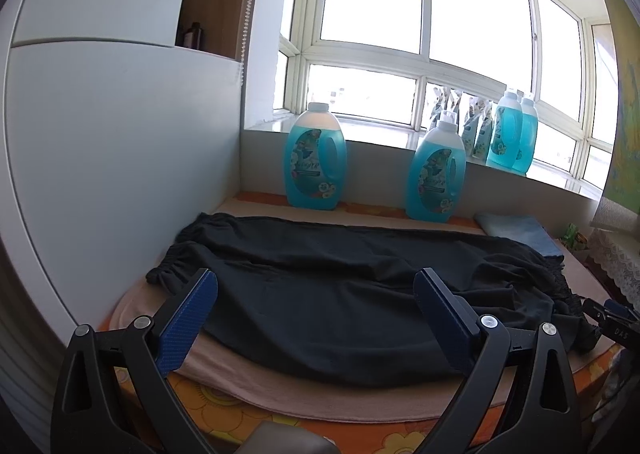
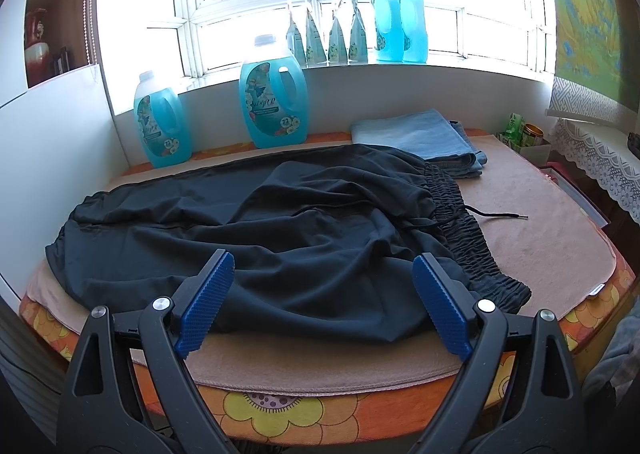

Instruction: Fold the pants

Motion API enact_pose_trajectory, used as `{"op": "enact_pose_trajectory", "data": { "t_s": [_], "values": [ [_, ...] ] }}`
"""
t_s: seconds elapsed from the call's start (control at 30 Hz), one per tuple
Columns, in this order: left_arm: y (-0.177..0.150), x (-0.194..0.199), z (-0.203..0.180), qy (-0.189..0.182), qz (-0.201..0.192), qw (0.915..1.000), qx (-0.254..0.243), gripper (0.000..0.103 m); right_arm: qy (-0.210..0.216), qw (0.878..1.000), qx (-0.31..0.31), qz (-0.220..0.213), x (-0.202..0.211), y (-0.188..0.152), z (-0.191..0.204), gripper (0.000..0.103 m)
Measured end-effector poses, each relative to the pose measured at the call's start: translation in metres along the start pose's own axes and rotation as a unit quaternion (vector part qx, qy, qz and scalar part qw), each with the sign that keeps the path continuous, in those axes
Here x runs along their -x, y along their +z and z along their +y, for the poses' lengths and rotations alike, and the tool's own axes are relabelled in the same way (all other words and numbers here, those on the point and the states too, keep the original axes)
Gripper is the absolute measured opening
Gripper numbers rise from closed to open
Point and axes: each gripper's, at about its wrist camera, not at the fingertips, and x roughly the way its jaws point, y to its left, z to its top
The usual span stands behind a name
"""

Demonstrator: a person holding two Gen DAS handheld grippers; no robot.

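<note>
The black pants (image 2: 256, 230) lay lengthwise on a beige towel (image 2: 532, 238) spread over the flower-patterned tabletop (image 2: 280, 410), cuffs to the left and elastic waistband (image 2: 464, 230) to the right, seemingly already doubled leg on leg and ready for a crosswise fold. The left gripper (image 1: 316, 314) hovered at the near edge by the cuff end, jaws spread and holding nothing. The right gripper (image 2: 324, 302) hung over the hip area near the waistband, jaws likewise spread and empty. Two blue detergent bottles (image 2: 272, 94) stood just behind the pants along the wall, leaving little room at the back. Folded jeans (image 2: 420, 134) sat at the far right corner, touching the waistband end. A loose drawstring (image 2: 500, 216) trailed onto the towel and could snag.
</note>
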Motion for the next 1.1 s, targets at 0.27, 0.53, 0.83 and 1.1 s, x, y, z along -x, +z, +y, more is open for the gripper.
{"op": "enact_pose_trajectory", "data": {
  "t_s": [0.27,0.53,0.83,1.1],
  "values": [
    [-0.0008,-0.0005,-0.0009,0.0,0.0,1.0,-0.001,0.098,0.003,1.0,-0.001,0.002,-0.0021,-0.0058,-0.002,0.093],
    [0.0002,-0.001,-0.0017,-0.001,0.003,1.0,-0.001,0.098,0.005,1.0,-0.002,0.004,-0.0028,-0.0095,-0.0025,0.093],
    [0.0001,-0.0011,-0.0025,-0.002,0.003,1.0,-0.002,0.098,0.005,1.0,-0.003,0.005,-0.0033,-0.0093,-0.0037,0.093],
    [0.0002,-0.0015,-0.0032,-0.002,0.004,1.0,-0.003,0.098,0.005,1.0,-0.003,0.006,-0.0035,-0.0096,-0.0032,0.093]
  ]
}}
